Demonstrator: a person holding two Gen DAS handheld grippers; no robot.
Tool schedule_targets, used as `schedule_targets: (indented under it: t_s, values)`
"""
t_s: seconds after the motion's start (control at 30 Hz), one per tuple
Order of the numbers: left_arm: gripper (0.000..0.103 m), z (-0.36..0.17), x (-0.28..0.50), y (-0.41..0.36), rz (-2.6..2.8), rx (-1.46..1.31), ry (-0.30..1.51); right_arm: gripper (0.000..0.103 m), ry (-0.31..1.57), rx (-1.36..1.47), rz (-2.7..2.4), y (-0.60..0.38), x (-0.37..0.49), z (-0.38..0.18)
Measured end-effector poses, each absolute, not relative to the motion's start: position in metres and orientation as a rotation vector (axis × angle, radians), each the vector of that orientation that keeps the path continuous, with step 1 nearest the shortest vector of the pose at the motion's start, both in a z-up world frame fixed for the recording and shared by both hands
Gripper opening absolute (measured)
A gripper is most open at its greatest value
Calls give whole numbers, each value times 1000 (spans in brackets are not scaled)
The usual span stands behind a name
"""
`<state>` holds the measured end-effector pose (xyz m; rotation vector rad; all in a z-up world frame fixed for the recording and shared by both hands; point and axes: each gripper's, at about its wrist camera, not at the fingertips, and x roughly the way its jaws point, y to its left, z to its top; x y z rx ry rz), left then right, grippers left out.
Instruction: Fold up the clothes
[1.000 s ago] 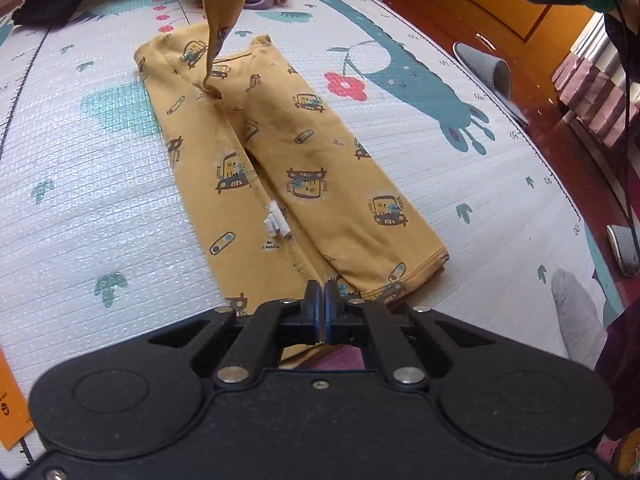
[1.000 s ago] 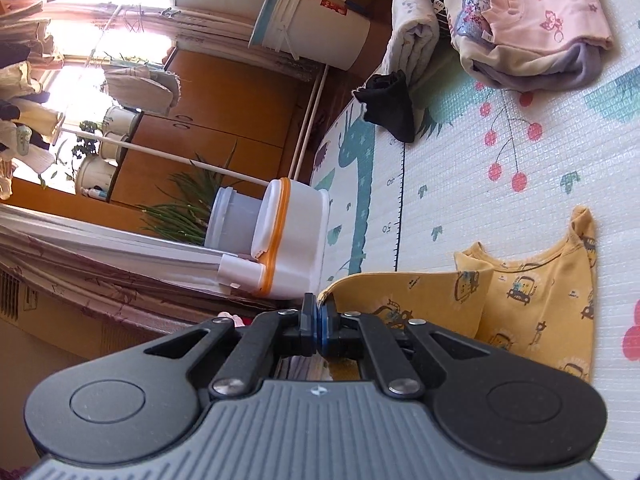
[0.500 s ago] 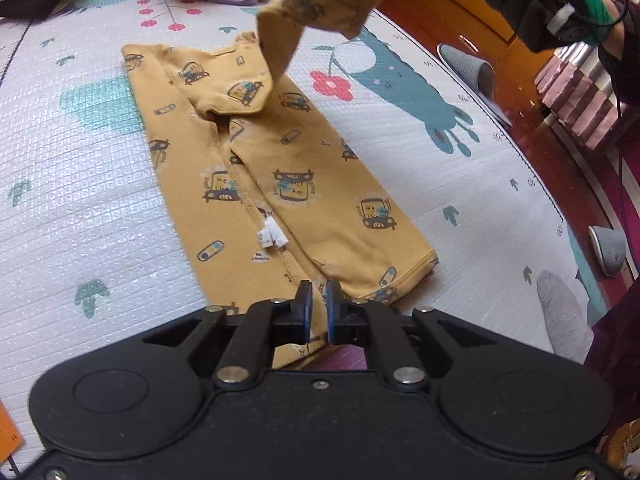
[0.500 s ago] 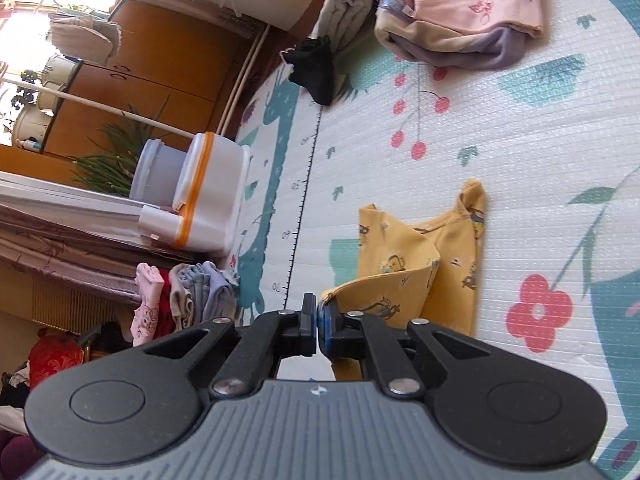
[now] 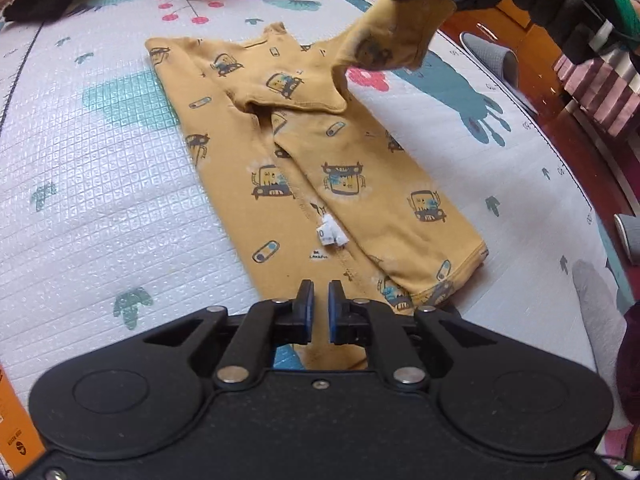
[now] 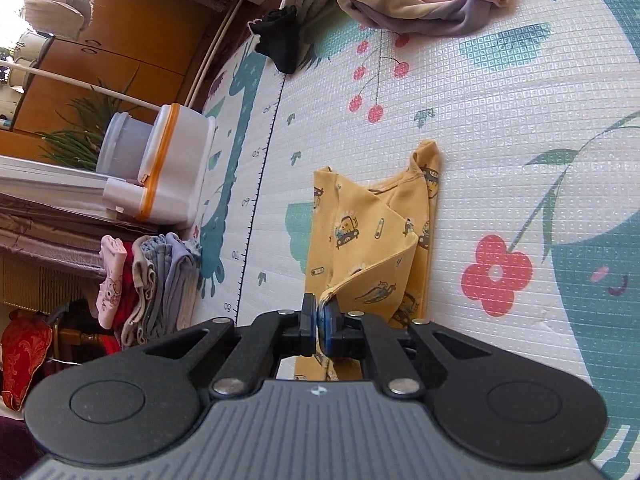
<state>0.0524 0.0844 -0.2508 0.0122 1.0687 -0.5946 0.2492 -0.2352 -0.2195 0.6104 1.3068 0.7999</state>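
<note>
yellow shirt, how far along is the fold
Done: the yellow shirt lies flat on the play mat with its body already narrowed lengthwise. In hand: the right gripper is shut on a sleeve end, lifted and carried across the top. The left gripper is slightly open above the hem, holding nothing. Left: lay that sleeve down, then fold the shirt shorter.

The play mat (image 6: 500,128) carries a printed ruler line (image 6: 260,184) along its edge, with the numbers 50, 60, 70 and 80 beside the ticks. The small white label (image 5: 330,236) on the yellow garment (image 5: 304,184) and the tiny print near it are too small to read.
</note>
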Motion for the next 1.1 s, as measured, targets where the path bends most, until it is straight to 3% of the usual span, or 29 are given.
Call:
schedule_targets:
  t_s: [0.4,0.6,0.8,1.1]
  values:
    - [4,-178,209,101,-592,385,909,8,1345,627,792,-238,217,-230]
    - [4,-218,278,78,-590,385,945,8,1343,614,786,-239,203,-239]
    - [5,-249,290,79,-513,343,976,8,1318,520,791,-232,201,-237]
    - [5,-245,299,88,-527,202,1012,11,1276,292,800,-220,184,-234]
